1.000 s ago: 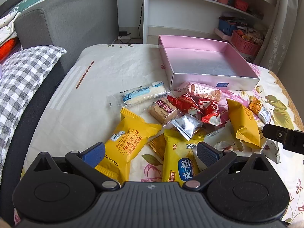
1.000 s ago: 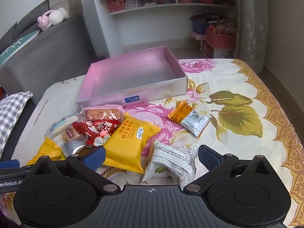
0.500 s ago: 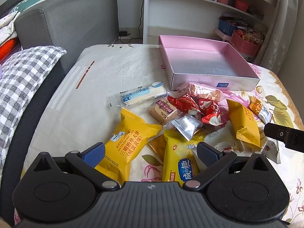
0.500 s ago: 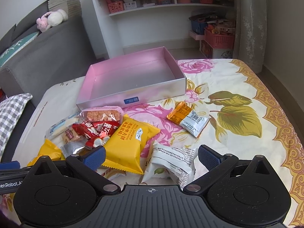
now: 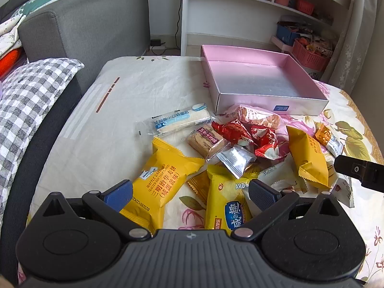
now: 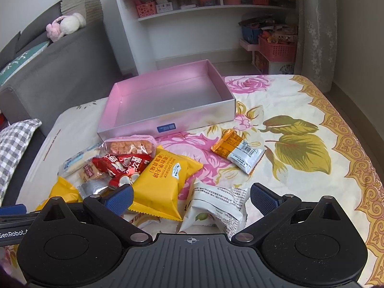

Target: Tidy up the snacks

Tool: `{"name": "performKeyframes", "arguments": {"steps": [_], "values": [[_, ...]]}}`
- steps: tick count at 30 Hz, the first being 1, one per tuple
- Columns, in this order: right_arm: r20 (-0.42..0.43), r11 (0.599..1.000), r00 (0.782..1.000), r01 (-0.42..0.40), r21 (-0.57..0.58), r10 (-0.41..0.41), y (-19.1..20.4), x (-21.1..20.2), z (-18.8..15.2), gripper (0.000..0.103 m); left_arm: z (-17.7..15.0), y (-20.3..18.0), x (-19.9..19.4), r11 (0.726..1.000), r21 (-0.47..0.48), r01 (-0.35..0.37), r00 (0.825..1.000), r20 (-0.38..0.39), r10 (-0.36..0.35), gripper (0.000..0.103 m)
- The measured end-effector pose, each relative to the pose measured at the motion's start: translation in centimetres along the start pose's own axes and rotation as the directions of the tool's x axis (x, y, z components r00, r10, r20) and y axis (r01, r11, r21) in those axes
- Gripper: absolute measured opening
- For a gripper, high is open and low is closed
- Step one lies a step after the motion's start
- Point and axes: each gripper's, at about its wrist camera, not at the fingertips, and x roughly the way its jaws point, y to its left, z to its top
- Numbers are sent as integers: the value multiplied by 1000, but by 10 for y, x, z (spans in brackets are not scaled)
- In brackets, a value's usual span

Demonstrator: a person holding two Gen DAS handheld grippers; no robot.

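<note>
- A grey sofa stands at the far left, with a grey-and-white checked cushion in front of it.
- A white shelf unit fills the back of the room, with red baskets on the floor to its right.
- The surface is covered by a cloth, plain cream on the left and printed with pink flowers and green leaves on the right.
- An open pink box sits on the far side of the surface; nothing lies inside it.
- The snacks lie in a loose heap just in front of the box, none of them in it.
- From left to right in the left wrist view: a long white and blue packet, a yellow waffle packet, a yellow packet with a blue label, red wrappers, a second yellow packet, and a small orange and white packet.
- The left gripper hangs low over the two nearest yellow packets, its jaws spread wide and holding nothing.
- The right gripper hangs over a yellow packet and a white printed packet, its jaws also spread wide and empty.
- Whether either gripper's fingers touch the packets beneath cannot be told.
</note>
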Motion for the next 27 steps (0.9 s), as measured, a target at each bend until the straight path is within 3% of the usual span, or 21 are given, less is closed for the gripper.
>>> {"name": "performKeyframes", "arguments": {"steps": [27], "values": [[-2, 1000, 1000, -6, 8, 6, -1, -2, 2, 103, 1, -2, -1, 1000, 6, 7, 1000, 2, -7, 103]]}}
